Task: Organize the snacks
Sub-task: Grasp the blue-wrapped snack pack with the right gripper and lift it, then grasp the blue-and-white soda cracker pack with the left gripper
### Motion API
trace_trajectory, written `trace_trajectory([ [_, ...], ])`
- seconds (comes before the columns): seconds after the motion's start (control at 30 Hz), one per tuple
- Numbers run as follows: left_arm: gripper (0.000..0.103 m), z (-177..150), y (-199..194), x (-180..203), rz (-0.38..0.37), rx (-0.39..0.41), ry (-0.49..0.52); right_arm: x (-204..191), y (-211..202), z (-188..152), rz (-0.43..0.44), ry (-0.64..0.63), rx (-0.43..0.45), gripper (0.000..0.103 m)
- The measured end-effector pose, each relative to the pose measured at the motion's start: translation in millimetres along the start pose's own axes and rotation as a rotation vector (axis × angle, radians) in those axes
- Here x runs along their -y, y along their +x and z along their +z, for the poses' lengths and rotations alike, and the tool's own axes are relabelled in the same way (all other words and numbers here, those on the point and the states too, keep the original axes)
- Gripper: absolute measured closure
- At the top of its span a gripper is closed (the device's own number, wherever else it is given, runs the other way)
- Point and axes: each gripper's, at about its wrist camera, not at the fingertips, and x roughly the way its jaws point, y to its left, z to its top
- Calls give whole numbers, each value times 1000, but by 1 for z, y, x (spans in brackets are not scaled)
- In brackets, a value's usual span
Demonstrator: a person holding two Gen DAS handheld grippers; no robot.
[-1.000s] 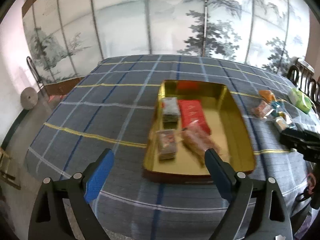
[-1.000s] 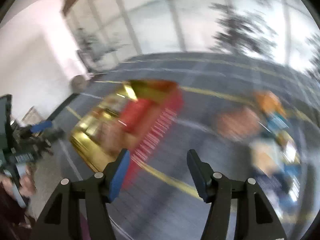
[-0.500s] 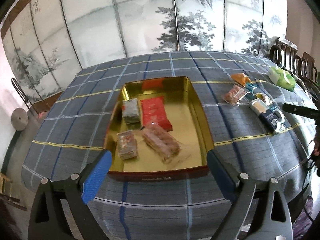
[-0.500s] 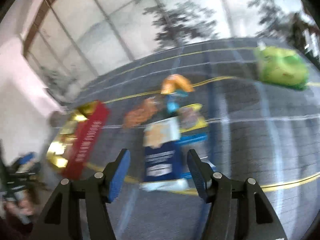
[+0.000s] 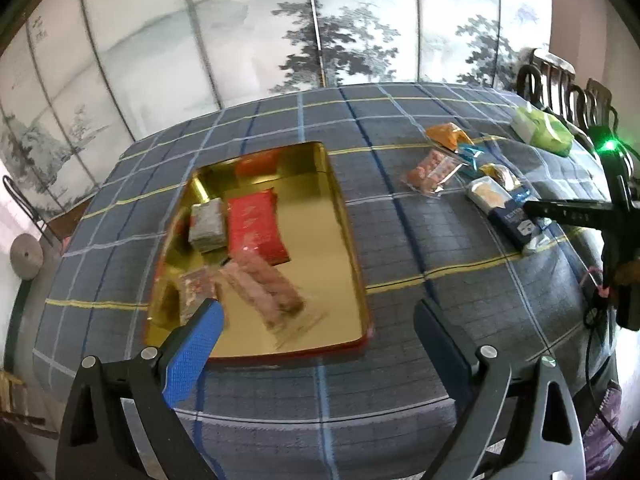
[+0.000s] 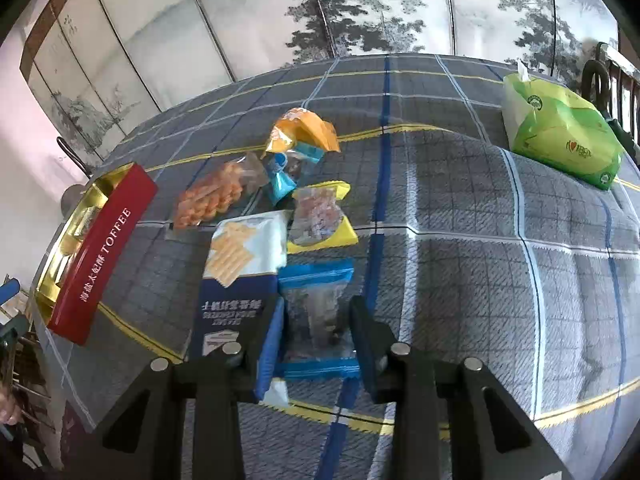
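Surface: blue-grey plaid cloth [image 6: 460, 184].
Right hand-held gripper [image 6: 316, 330]: closing around clear blue-edged snack packet [image 6: 316, 300].
Left hand-held gripper [image 5: 316, 330]: apart, empty, gold rectangular tin [image 5: 340, 216] ahead.

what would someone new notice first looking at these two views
Probably the gold tin tray with red sides in the middle of the plaid tablecloth, already holding a few wrapped snacks. Next, the loose heap of snack packets to its right, where the right claw is closing around a clear packet with blue ends. A bright green tissue pack sits at the far right.
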Motion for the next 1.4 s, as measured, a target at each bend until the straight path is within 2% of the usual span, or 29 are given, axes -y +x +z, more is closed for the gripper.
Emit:
trace_trajectory([
  [0.2, 9, 16, 0, 25, -41, 4, 31, -4, 4, 5, -10, -68, -31, 71],
  [0.23, 9, 20, -1, 31, -50, 11, 39, -2, 3, 4, 2, -69, -31, 76],
  [0.33, 9, 29, -1, 45, -61, 13, 62, 13, -3, 2, 49, -13, -25, 79],
  [0.47, 9, 40, 6, 62, -100, -9, 74, 34, -38, 0, 57, 45, 79, 79],
  [0.53, 9, 49, 15, 71, -156, -36, 55, 49, -55, 2, -28, 32, 122, 79],
  [0.67, 9, 66, 34, 92, -235, -107, 30, 99, -59, 1, -289, 48, 126, 79],
  [0.7, 9, 71, 38, 97, -264, -119, 15, 110, -59, -1, -330, 51, 125, 79],
  [0.83, 9, 90, 63, 120, -326, -209, -21, 139, -50, -6, -397, 94, 119, 79],
  [1.0, 9, 105, 88, 148, -338, -291, -23, 160, -51, -7, -364, 173, 144, 79],
  [1.2, 9, 113, 111, 179, -289, -325, 10, 174, -49, -5, -308, 234, 150, 79],
  [1.4, 9, 109, 132, 196, -227, -366, 47, 174, -47, -5, -299, 236, 151, 78],
])
